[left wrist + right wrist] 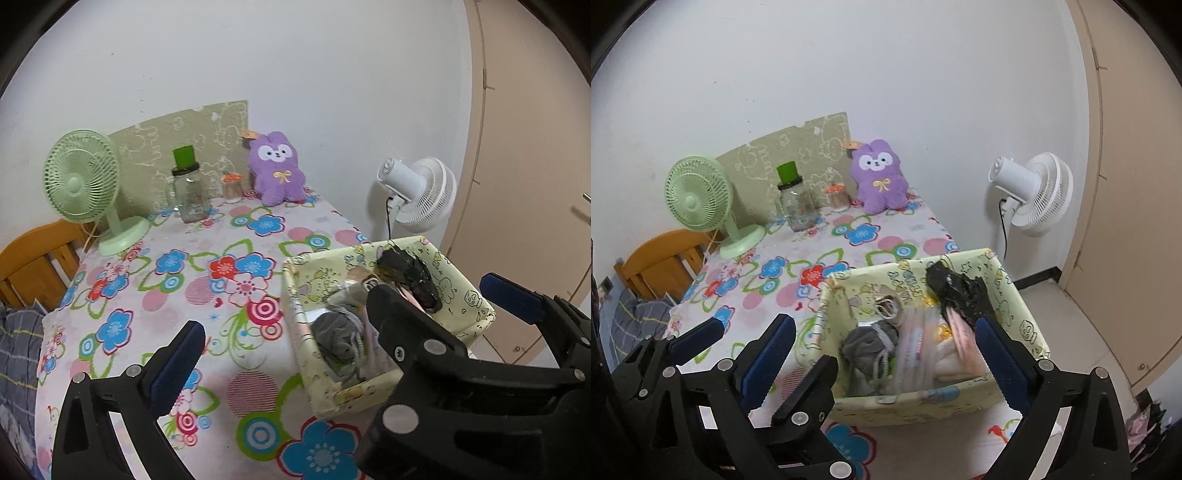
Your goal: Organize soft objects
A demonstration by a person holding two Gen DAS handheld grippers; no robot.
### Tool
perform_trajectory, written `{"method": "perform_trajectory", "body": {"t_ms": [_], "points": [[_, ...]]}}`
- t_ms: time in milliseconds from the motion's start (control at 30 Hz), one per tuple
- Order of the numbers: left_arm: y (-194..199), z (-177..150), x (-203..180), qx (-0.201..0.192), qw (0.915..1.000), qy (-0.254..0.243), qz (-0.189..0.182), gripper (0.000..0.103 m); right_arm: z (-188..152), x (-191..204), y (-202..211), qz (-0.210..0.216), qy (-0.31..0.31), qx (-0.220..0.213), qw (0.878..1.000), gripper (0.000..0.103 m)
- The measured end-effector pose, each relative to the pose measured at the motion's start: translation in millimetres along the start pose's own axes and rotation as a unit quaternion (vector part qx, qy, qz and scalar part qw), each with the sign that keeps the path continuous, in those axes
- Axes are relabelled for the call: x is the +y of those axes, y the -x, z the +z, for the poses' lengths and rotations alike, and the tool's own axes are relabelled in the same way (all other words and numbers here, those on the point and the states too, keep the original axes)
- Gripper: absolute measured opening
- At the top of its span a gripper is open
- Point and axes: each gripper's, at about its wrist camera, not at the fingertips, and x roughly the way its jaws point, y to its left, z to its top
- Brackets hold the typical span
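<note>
Left of frame in both views: green fan (83, 181) standing on the floral tablecloth (236, 258), wooden chair (37, 266) behind the table edge. Center, upper half: glass jar (188, 195) with green-topped lid, purple plush (277, 168) upright against the wall, well apart from the box. Right: white fan (421, 194) near the wall.

Lower right of the left wrist view: yellow patterned box (314, 354) on the table, holding gray socks (870, 349), pinkish packets (923, 350), black soft item (960, 291) draped at its far side.

Left gripper (354, 317) jaws spread wide, empty. Right gripper (886, 354) jaws apart, straddling the box's near side, clamping nothing.
</note>
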Motion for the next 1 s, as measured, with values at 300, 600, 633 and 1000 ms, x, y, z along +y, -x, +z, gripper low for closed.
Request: {"method": "perform_trajectory", "body": {"t_ms": [300,600,633,1000], "points": [[26,-5,26,-0.024,0.9993,0.020,0.020,0.103,-1,30,19,0.015,0.017,-0.019,1.000,0.101],[61,-12,57,-0.056,0.9964,0.040,0.050,0.103,-1,61,45,0.038,0.038,-0.046,0.998,0.102],[64,-12,59,-0.058,0.9961,0.042,0.052,0.103,-2,65,49,0.040,0.040,-0.049,0.997,0.103],[100,-22,88,-0.088,0.9904,0.062,0.087,0.103,-5,89,75,0.053,0.052,-0.078,0.994,0.103]]}}
